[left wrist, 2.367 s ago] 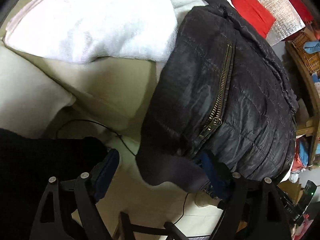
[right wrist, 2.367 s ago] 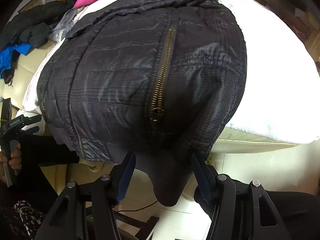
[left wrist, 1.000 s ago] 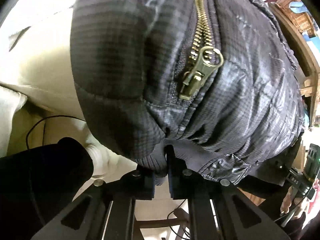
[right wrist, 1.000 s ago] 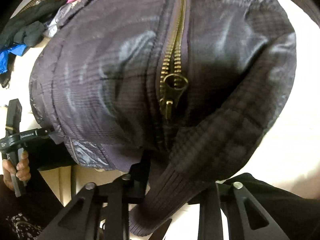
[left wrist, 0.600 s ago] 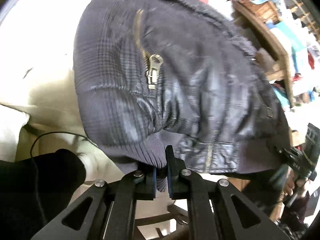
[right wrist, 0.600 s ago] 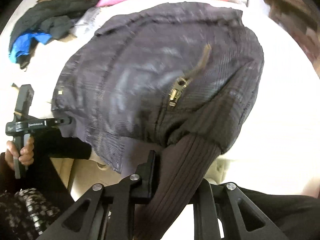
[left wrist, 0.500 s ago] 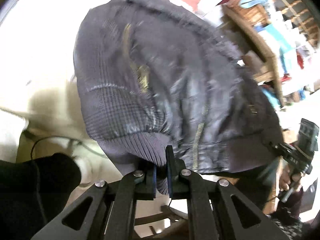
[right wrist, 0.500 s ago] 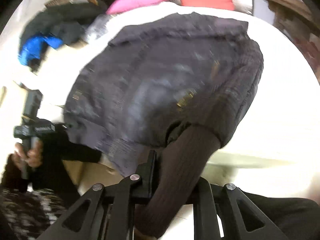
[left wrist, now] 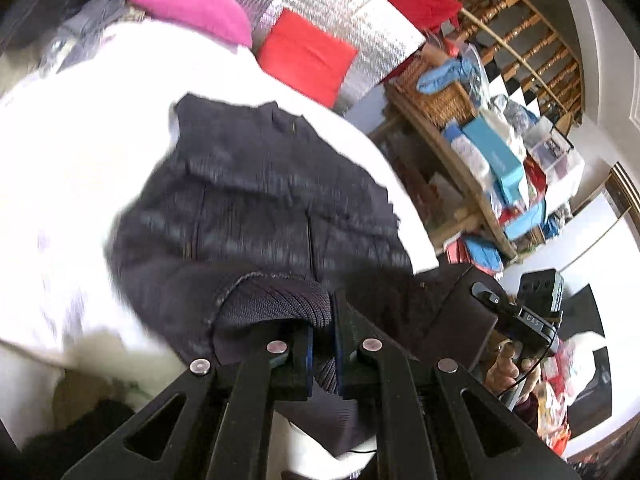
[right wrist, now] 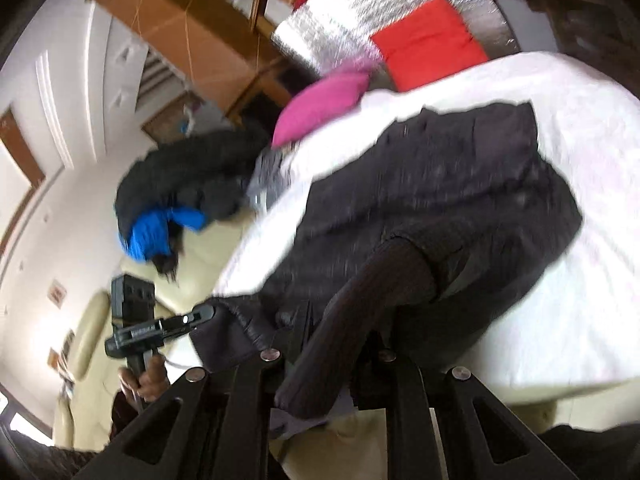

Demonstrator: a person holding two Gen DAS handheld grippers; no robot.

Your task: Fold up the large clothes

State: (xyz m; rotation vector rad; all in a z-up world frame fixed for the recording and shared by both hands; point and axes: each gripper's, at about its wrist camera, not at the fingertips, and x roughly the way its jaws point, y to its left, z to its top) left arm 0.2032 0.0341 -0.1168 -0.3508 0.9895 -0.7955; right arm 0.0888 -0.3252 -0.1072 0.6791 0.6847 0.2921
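Observation:
A dark quilted jacket (left wrist: 256, 208) lies on a white blanket (left wrist: 80, 168) over a cream sofa; it also shows in the right wrist view (right wrist: 460, 184). My left gripper (left wrist: 322, 344) is shut on the jacket's ribbed knit cuff (left wrist: 280, 304), lifted near its front edge. My right gripper (right wrist: 340, 344) is shut on the other ribbed cuff (right wrist: 360, 312), held up over the jacket's near hem. Each gripper shows in the other's view: the right one in the left wrist view (left wrist: 532, 316), the left one in the right wrist view (right wrist: 144, 328). Both views are motion-blurred.
A pink cushion (left wrist: 192, 8) and a red cushion (left wrist: 308, 56) sit at the far end of the sofa by a silver foil sheet (left wrist: 332, 12). A dark and blue clothes heap (right wrist: 180, 192) lies left. A cluttered wooden shelf (left wrist: 472, 152) stands right.
Both grippers closed on the cuffs, then rose and drew the sleeves up and over the jacket. The views tilted upward, so the jacket looks farther off and the room behind shows.

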